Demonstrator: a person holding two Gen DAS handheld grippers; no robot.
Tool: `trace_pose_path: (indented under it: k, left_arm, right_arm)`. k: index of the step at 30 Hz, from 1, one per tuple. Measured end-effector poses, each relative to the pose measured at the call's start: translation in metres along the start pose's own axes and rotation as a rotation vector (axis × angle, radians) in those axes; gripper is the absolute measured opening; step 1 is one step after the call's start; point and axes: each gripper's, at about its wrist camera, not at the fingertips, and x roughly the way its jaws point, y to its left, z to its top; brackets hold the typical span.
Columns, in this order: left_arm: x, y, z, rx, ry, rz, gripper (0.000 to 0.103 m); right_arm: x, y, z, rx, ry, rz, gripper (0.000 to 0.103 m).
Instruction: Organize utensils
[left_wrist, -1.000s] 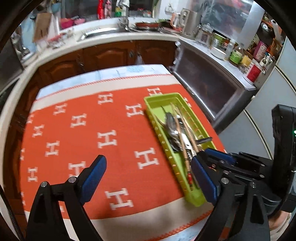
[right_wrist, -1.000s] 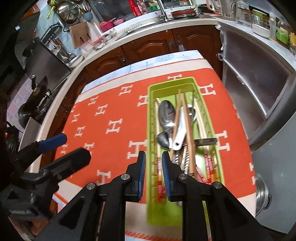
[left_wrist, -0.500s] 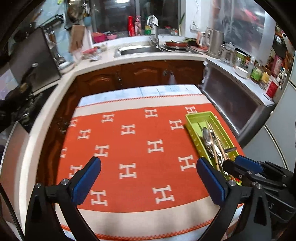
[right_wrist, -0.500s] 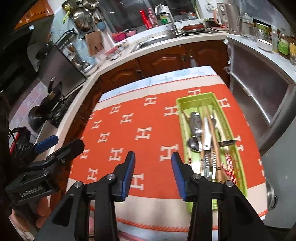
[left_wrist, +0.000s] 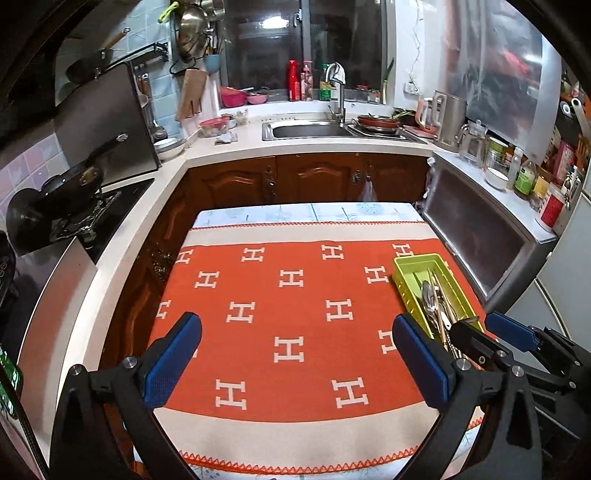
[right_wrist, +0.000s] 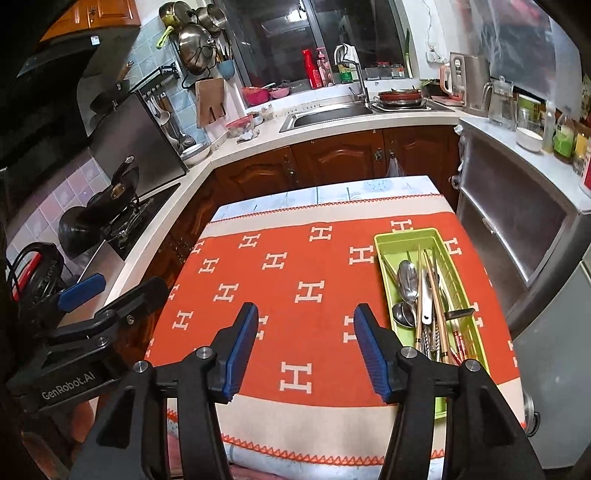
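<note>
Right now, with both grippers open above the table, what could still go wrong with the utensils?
1. The green tray sits close to the right edge of the orange cloth; a bump could push it off.
2. One dark handle pokes over the tray wall and might snag the right gripper.
3. Spoons and chopsticks lie piled together and could tangle.

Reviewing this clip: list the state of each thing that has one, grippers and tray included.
left gripper: open, empty, above the cloth.
right gripper: open, jaws just been opening, nothing between them.
green tray: on the orange cloth, right side, holding utensils.
utensils: lying lengthwise in the tray.
</note>
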Motion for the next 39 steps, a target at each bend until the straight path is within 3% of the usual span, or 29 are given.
trace_pose_path:
  k: [13,39]
  left_arm:
    - [0.002,0.026,-0.003,-0.040,-0.007,0.028,0.102]
    - [0.024,0.050,0.003,-0.075,0.021,0.056,0.102]
  right_arm:
    - [-0.006,0.036,0.003,-0.057,-0.021,-0.024,0.055]
    - [0.028,0.055,0.018,-0.091,0.003,-0.021,0.055]
